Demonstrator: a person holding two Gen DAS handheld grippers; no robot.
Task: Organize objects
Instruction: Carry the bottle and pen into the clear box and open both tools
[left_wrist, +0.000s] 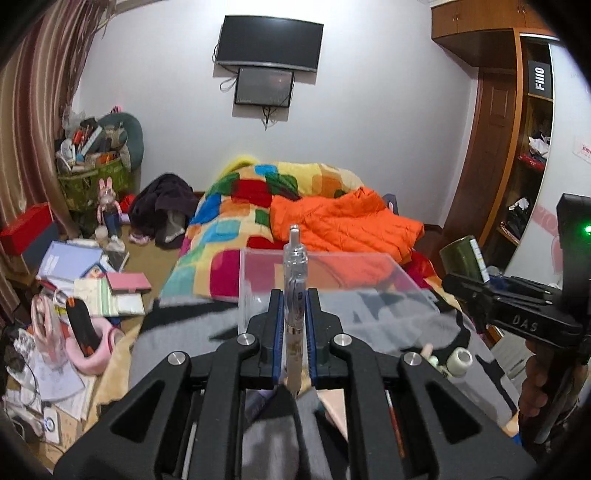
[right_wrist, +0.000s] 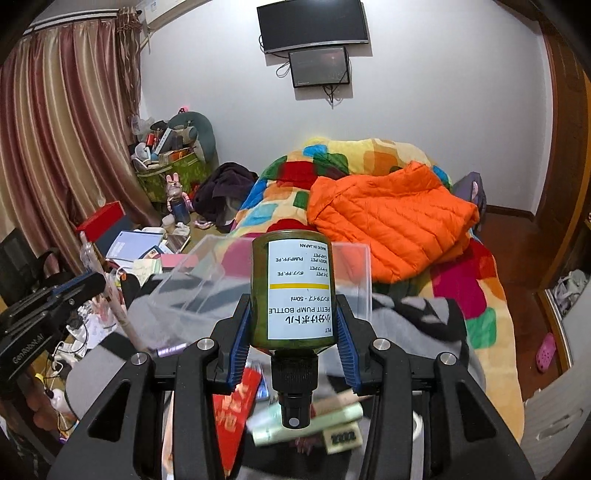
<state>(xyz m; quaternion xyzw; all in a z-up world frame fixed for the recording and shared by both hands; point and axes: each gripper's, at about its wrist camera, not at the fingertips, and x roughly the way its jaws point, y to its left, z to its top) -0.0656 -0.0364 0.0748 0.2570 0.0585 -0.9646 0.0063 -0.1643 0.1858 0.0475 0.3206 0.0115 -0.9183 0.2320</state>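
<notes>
My left gripper (left_wrist: 294, 295) is shut on a clear pen (left_wrist: 294, 280), which stands between the blue pads and points away from me. Behind it stands a clear plastic box (left_wrist: 332, 273) on grey cloth on the bed. My right gripper (right_wrist: 293, 295) is shut on a small green pump bottle (right_wrist: 293, 291) with a white label, held nozzle toward the camera. The clear plastic box (right_wrist: 207, 280) lies just beyond the bottle. In the left wrist view the right gripper (left_wrist: 480, 284) shows at the right edge with the green bottle (left_wrist: 463, 256) in it.
A bed with a patchwork blanket (left_wrist: 229, 221) and an orange jacket (right_wrist: 391, 218) fills the middle. Books, papers and a pink item (left_wrist: 92, 354) clutter the left side. Small loose items (right_wrist: 306, 424) lie below the right gripper. A wooden wardrobe (left_wrist: 502, 122) stands at right.
</notes>
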